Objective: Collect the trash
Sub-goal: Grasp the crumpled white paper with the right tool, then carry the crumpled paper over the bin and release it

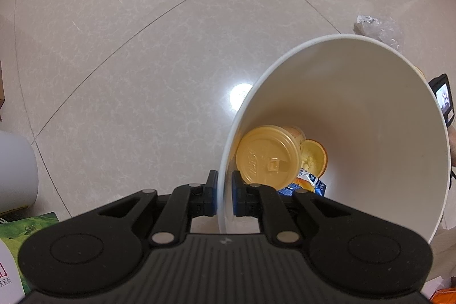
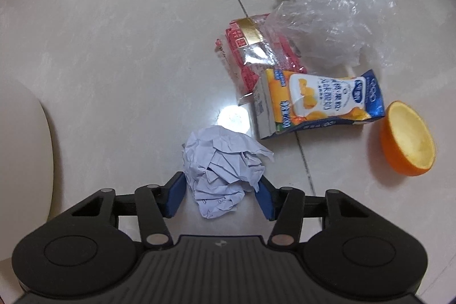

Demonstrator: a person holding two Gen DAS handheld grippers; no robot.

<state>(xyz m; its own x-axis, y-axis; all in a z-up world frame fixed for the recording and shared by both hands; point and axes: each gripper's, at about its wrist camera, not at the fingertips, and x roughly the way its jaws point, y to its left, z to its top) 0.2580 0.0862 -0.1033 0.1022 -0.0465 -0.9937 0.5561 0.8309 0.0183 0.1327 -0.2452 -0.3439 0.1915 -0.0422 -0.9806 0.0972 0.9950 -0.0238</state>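
My left gripper (image 1: 225, 178) is shut on the rim of a white bin (image 1: 342, 36), one pad outside the wall and one inside. In the bin lie a yellow-lidded cup (image 1: 268, 158), an orange peel half (image 1: 313, 158) and a blue drink carton (image 1: 307, 184). In the right wrist view my right gripper (image 2: 221, 190) points down at the floor, its blue pads against both sides of a crumpled white paper ball (image 2: 222, 170). Beyond the ball lie a yellow and blue drink carton (image 2: 319, 101), a red wrapper (image 2: 250, 53), a clear plastic bag (image 2: 327, 16) and an orange peel half (image 2: 407, 138).
The floor is pale glossy tile with a lamp reflection (image 2: 233, 117) near the paper. A white rounded object (image 2: 22, 147) fills the left edge of the right wrist view. A white cylinder (image 1: 14, 170) and a green box (image 1: 28, 230) sit left of the bin.
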